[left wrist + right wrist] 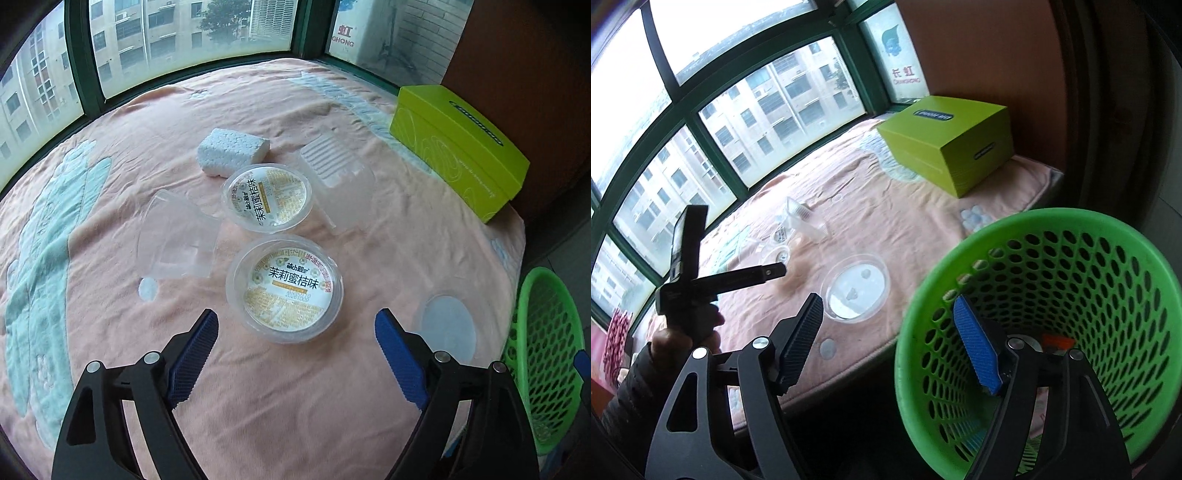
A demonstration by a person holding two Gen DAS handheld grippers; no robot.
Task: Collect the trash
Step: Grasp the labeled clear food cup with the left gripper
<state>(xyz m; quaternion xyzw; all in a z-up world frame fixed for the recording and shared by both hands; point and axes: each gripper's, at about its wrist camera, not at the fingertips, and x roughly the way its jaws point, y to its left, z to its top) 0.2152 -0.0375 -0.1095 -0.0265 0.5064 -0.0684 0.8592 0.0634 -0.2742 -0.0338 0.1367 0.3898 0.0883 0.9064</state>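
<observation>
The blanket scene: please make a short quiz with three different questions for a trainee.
1. True or false: the left gripper holds a cup.
2. How many labelled cups lie on the blanket?
3. Which is nearest the basket? A) foam block B) clear lid C) green box

Key:
1. False; its jaws are open and hold nothing, short of the near cup.
2. Two; the far cup is the other.
3. B

In the left wrist view the green basket (546,354) is cut off by the right edge, while in the right wrist view the right tool (888,339) hides part of the basket's floor and the far cups (781,243) are too small to read.
</observation>
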